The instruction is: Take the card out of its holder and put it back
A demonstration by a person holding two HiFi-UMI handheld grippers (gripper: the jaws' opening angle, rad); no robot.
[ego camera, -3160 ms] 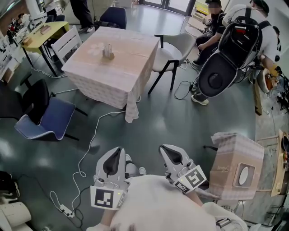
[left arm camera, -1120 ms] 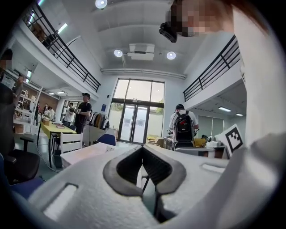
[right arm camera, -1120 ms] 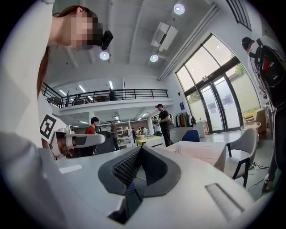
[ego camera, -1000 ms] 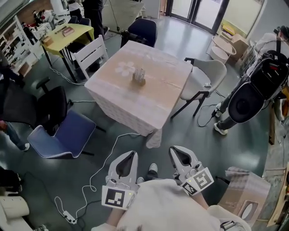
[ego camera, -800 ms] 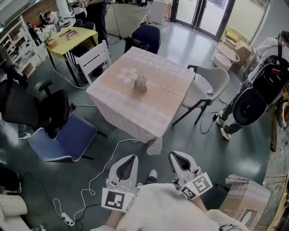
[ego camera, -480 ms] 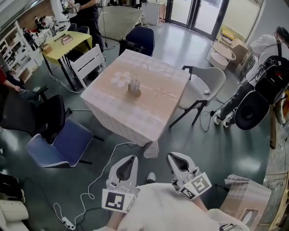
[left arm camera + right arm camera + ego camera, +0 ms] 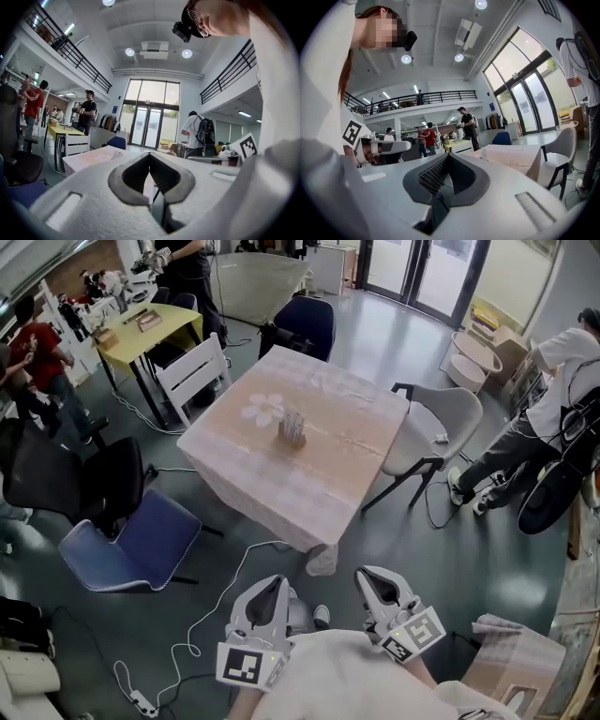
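The left tongs (image 7: 270,585) are pressed together on nothing, and so are the right tongs (image 7: 370,579). Both are held close to the person's body. The small pale upright card holder (image 7: 292,427) stands near the middle of the square tabletop under a pinkish patterned cloth (image 7: 328,465), well apart from them across the grey floor. The card is too small to tell from its holder. The step in hand looks like the approach. It goes best by coming square to the near edge, clear of the blue padded chair (image 7: 141,540), and spreading one pair only within reach while the other steadies the base.
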